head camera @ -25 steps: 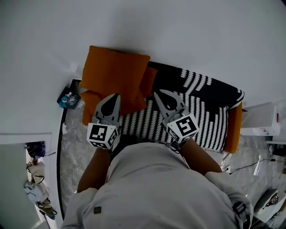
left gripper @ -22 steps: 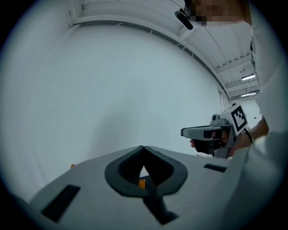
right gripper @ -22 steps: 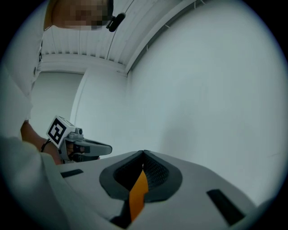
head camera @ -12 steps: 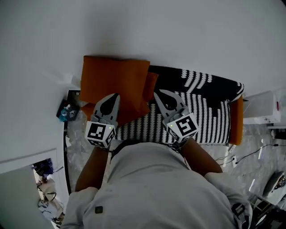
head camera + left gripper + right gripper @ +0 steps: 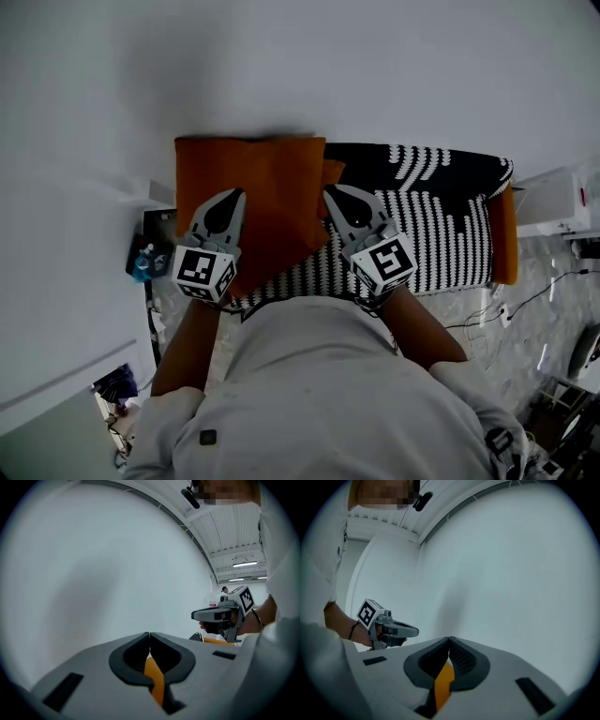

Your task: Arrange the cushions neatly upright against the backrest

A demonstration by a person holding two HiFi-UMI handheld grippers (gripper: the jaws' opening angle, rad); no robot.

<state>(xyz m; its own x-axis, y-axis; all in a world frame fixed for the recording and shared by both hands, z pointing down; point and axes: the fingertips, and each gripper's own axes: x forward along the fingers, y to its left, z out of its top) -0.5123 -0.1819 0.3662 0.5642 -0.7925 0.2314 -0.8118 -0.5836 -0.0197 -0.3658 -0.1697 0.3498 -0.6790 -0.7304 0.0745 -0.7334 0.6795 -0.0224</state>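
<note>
1. Nearest, a pale, smooth shirt (image 5: 347, 394) is seen filling the lower field of the head view, with two bare forearms extended from it.
2. Next, the left gripper (image 5: 232, 195) and the right gripper (image 5: 330, 192) are shown as matt grey moulded shells tapering to rounded tips. Each is backed by a white cube printed with black square markers.
3. The left gripper's jaws are pressed together on a thin fold of orange cloth, which is seen between the ribbed black pads (image 5: 163, 656) in the left gripper view.
4. The right gripper's jaws are likewise closed, and a similar orange fold is pinched between their ribbed pads (image 5: 462, 659).
5. The orange cushion (image 5: 258, 202), soft, roughly square and plain-woven, is gripped at its two side edges. It is held over the left end of the sofa with its upper edge close to the wall. Contact with the backrest cannot be told.
6. Behind it, a black knitted throw (image 5: 431, 225) patterned with rows of short white dashes is spread over the sofa. Orange upholstery (image 5: 506, 234) is exposed at the right end.
7. Farthest, a plain white wall (image 5: 375, 66) is shown, smooth and unmarked.
</note>
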